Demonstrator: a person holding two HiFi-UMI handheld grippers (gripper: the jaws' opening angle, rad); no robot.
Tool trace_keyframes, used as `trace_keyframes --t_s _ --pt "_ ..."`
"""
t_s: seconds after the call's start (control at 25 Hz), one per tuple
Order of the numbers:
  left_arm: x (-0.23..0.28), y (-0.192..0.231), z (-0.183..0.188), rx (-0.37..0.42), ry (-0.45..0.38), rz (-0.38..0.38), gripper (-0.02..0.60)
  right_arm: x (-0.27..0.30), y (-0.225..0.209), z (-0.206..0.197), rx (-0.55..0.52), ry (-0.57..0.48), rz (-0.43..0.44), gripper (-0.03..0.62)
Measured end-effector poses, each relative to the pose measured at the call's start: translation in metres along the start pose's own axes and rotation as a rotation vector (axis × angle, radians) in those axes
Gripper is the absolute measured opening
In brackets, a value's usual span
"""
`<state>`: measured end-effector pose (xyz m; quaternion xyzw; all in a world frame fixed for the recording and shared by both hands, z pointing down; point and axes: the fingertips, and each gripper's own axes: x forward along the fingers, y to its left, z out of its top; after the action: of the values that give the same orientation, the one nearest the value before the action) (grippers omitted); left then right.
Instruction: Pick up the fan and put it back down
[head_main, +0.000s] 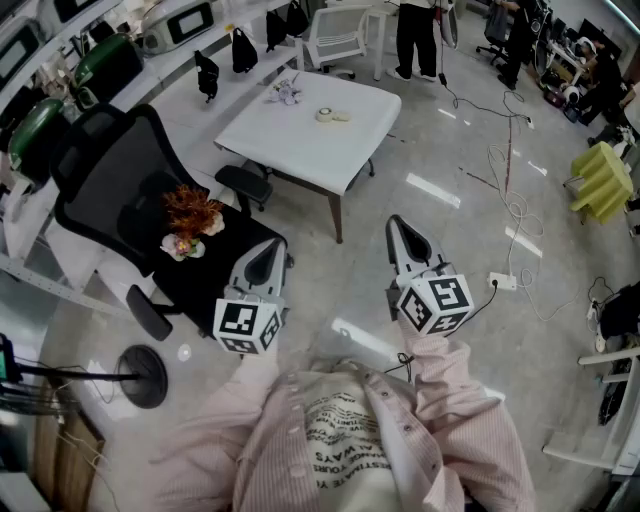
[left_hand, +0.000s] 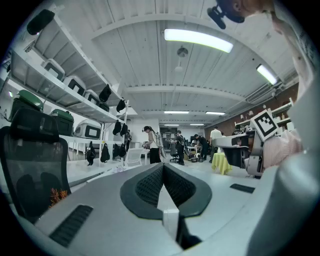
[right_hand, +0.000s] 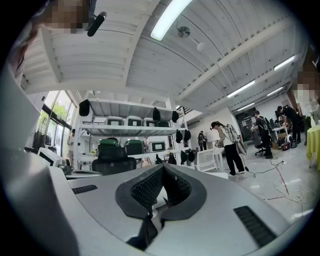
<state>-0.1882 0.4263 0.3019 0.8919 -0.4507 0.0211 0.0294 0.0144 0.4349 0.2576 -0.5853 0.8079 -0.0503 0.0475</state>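
My left claw (head_main: 268, 252) and right claw (head_main: 400, 228) are both closed on nothing, held level near my chest. Nothing seems started, so pick-up and set-down both remain. Farther off, around the chair (head_main: 110, 170) and white table (head_main: 300, 140), I can't surely pick out the fan, so its heading and long axis are unknown.
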Motion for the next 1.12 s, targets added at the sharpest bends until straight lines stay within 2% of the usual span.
trace_keyframes --t_s 0.16,0.36,0.68,0.76,1.12 --pt "0.002 0.001 0.0 -0.002 0.002 0.004 0.002 0.002 -0.003 -0.003 0.009 0.001 0.004 -0.002" --pt "0.006 -0.005 0.0 -0.006 0.005 0.014 0.002 -0.001 -0.007 -0.007 0.026 0.007 0.062 -0.001" --pt "0.009 -0.033 -0.011 -0.019 0.021 0.016 0.002 -0.015 -0.033 -0.024 0.051 0.043 0.059 0.004" --pt "0.009 -0.036 -0.014 -0.02 0.026 0.018 0.002 -0.017 -0.037 -0.027 0.069 0.047 0.058 0.062" --pt "0.024 -0.032 -0.019 -0.025 0.039 0.035 0.002 -0.001 -0.053 -0.037 0.114 0.053 0.06 0.185"
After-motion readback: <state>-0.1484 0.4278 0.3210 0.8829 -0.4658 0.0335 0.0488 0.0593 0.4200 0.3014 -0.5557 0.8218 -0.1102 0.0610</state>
